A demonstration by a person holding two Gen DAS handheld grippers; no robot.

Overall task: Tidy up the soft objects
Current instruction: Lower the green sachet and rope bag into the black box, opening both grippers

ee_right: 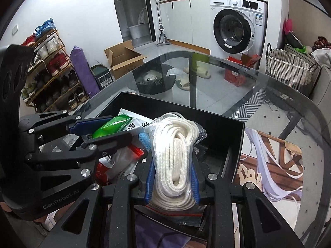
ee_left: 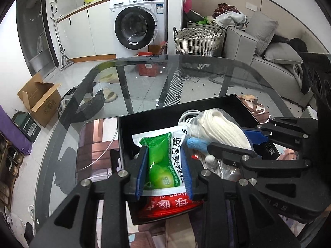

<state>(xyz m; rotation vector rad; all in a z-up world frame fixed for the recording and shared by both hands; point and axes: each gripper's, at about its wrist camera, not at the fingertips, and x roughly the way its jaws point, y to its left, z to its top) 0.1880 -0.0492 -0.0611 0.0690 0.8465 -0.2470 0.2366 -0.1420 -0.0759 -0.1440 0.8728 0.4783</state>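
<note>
While we hold both tools over the box, this is what we see, nearest first.

Left gripper: our left gripper (ee_left: 165,169) has its blue pads clamped narrow on a green and white plastic sachet printed with Chinese characters (ee_left: 160,161), one pad on each side edge.

Right gripper: our right gripper (ee_right: 172,177) squeezes a coil of white braided rope sealed in a clear plastic bag (ee_right: 175,155), pads pressed into both sides of the bundle.

Sachet position: it sits tilted over the near part of a black rectangular open box (ee_left: 206,105), above a red packet with white lettering (ee_left: 165,205) lying underneath.

Rope position: the bag stands upright in the right half of the box, beside the sachet.

Box contents: we also see a small light-blue soft piece (ee_left: 195,142) between sachet and rope, and a white cable (ee_left: 186,114) behind the rope.

Support: the box rests on a printed mat (ee_right: 275,165) on a rounded grey glass table (ee_left: 144,78).

Farther off: a white woven laundry basket (ee_left: 197,39), a white front-loading washing machine (ee_left: 138,20), a grey sofa with cushions (ee_left: 269,47), an open cardboard carton (ee_left: 39,97) and a shoe rack (ee_right: 53,68) stand beyond the table.
</note>
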